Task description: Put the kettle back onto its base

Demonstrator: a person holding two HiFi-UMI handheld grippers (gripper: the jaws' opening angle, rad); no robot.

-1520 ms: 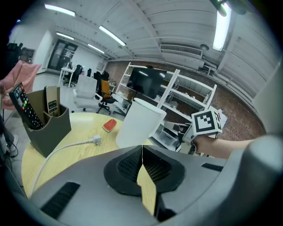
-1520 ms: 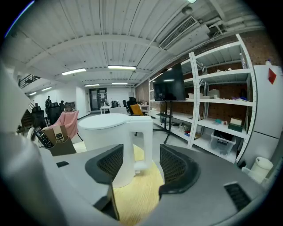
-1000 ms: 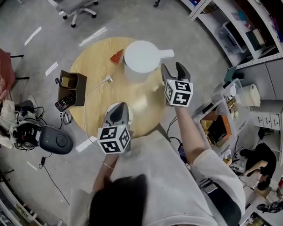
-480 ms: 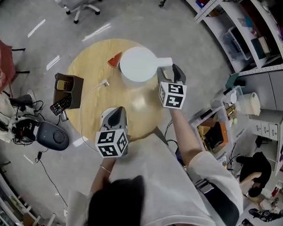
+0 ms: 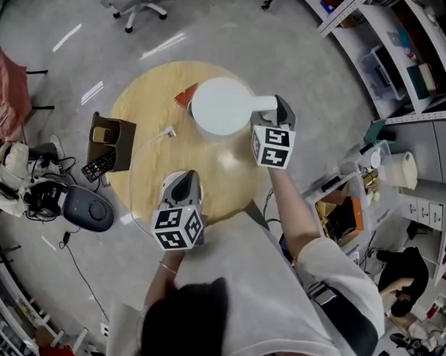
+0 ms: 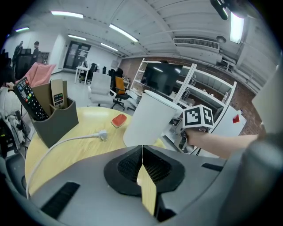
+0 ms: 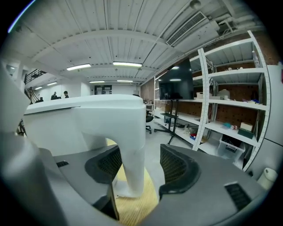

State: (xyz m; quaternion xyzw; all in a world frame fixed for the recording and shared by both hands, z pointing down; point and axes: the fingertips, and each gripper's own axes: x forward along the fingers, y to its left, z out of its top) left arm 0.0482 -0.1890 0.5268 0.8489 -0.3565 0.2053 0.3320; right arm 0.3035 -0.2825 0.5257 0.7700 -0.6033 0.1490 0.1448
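Observation:
A white kettle (image 5: 220, 106) stands at the far side of the round wooden table (image 5: 153, 176), its handle (image 5: 263, 102) pointing right. I cannot see a base; whatever is under the kettle is hidden. My right gripper (image 5: 271, 113) is open, and the handle (image 7: 130, 145) stands between its jaws, close to the left one and clear of the right one. In the right gripper view, the right gripper (image 7: 139, 165) reaches in level with the handle's lower part. My left gripper (image 5: 181, 181) is shut and holds nothing, hovering over the table's near side. Ahead of it in its own view stand the left gripper (image 6: 142, 152) and the kettle (image 6: 150, 119).
A white plug (image 5: 169, 130) with its cable lies left of the kettle. A small red item (image 5: 185, 95) sits by the kettle's far left. A brown holder (image 5: 107, 138) with remotes stands at the table's left edge. Shelving (image 5: 394, 41) lines the right; an office chair (image 5: 138, 4) is beyond.
My right gripper has moved forward from beside the kettle until its open jaws sit around the handle. The left gripper has stayed where it was.

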